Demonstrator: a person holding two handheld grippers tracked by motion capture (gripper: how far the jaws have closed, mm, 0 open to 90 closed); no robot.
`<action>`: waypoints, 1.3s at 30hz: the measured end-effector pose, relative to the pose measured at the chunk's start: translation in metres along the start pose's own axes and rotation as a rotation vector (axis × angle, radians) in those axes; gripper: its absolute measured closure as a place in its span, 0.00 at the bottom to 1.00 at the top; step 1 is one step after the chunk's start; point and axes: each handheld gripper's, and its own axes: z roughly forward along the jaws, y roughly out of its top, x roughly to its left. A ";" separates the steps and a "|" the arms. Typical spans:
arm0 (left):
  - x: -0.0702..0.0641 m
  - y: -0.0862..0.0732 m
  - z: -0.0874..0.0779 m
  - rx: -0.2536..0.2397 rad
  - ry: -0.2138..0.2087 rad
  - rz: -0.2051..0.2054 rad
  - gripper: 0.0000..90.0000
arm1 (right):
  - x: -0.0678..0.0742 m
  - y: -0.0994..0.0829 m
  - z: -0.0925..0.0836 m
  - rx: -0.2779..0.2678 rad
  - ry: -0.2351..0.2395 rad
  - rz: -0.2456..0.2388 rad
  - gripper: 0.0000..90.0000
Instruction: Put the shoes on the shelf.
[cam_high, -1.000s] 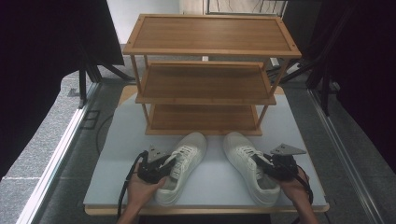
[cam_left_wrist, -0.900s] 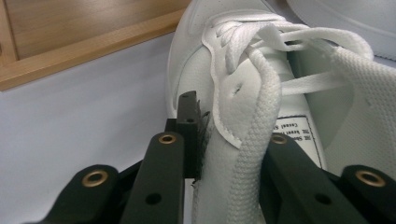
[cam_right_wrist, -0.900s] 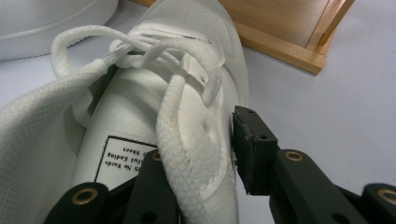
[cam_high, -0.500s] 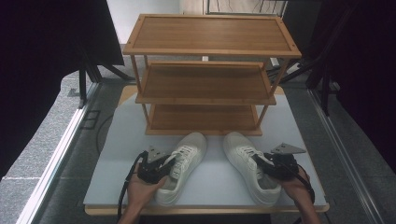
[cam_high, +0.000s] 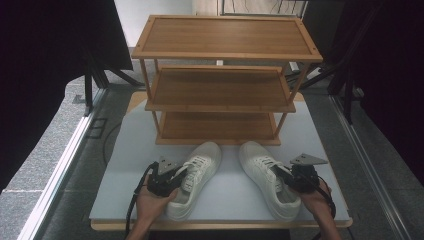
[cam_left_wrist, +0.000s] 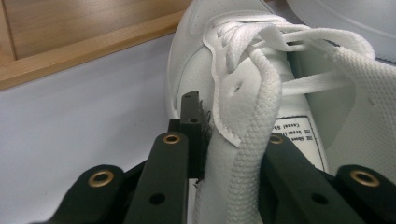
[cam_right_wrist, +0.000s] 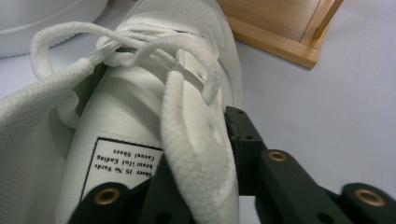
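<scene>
Nearest me, the left gripper (cam_high: 176, 176) clamps its jaws on the left shoe's (cam_high: 196, 177) side wall, and the right gripper (cam_high: 285, 176) pinches the right shoe (cam_high: 267, 177) likewise. Both shoes sit on the white table (cam_high: 125, 165); beyond stands the wooden rack (cam_high: 225, 80).

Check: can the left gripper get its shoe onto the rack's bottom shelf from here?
Probably yes. The left gripper is shut on the left shoe, and the bottom shelf lies bare straight ahead of the toe.
</scene>
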 end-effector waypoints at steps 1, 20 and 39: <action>0.000 0.000 0.000 -0.001 0.000 0.002 0.89 | 0.000 0.000 0.000 0.001 -0.004 -0.004 0.92; 0.002 0.001 -0.005 -0.040 -0.011 0.004 0.91 | 0.002 -0.003 -0.006 -0.063 0.011 0.025 0.94; -0.003 0.023 -0.049 -0.171 -0.046 0.016 0.91 | 0.004 0.007 -0.041 -0.207 0.043 0.075 0.95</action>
